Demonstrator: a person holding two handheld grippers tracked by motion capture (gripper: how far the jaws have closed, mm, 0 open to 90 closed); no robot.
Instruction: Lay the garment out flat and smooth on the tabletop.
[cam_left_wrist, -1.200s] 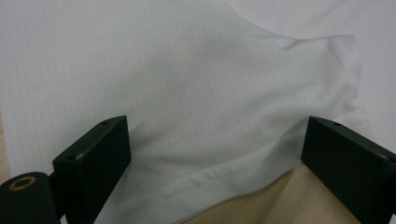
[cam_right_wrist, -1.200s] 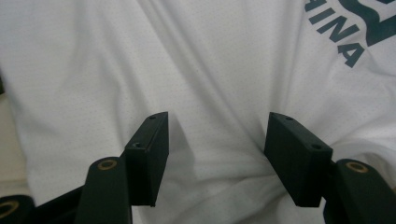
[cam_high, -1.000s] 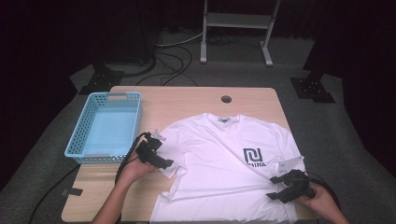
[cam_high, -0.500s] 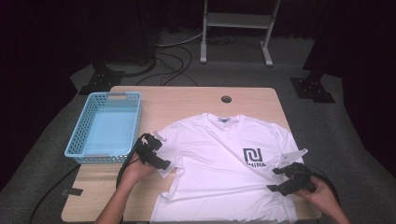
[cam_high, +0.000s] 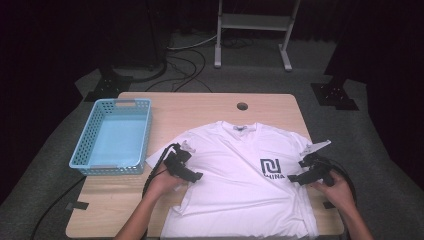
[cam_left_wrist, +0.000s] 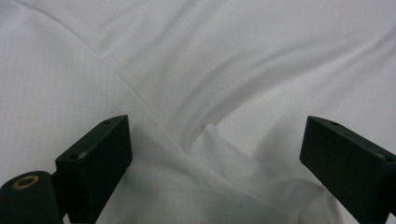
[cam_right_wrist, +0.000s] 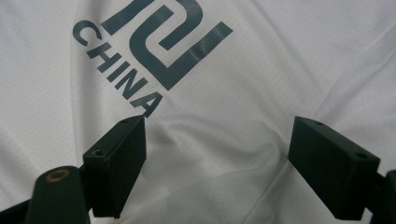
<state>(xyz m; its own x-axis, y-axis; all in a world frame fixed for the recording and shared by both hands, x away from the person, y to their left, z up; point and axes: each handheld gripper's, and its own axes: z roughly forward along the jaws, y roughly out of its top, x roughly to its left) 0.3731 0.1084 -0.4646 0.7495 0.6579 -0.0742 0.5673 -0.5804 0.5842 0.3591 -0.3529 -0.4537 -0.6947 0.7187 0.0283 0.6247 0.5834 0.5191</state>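
Note:
A white T-shirt (cam_high: 235, 175) with a dark logo (cam_high: 270, 167) lies flat, front up, on the wooden table (cam_high: 200, 107). My left gripper (cam_high: 192, 176) rests on the shirt's left side near the sleeve, jaws open over rumpled white cloth (cam_left_wrist: 210, 135). My right gripper (cam_high: 296, 179) sits at the shirt's right edge beside the logo, jaws open. In the right gripper view the logo and the word CHINA (cam_right_wrist: 123, 77) lie just beyond the open jaws, with a fold of cloth (cam_right_wrist: 219, 140) between them. Nothing is held.
A light blue plastic basket (cam_high: 114, 137) stands on the table's left side. A round hole (cam_high: 242, 106) is in the tabletop behind the collar. Cables (cam_high: 155, 172) trail from both grippers. A metal stand (cam_high: 252, 30) and black tripod feet are on the floor behind.
My right gripper has moved inward and forward along the shirt's right edge toward the logo. My left gripper has stayed almost in place on the left side.

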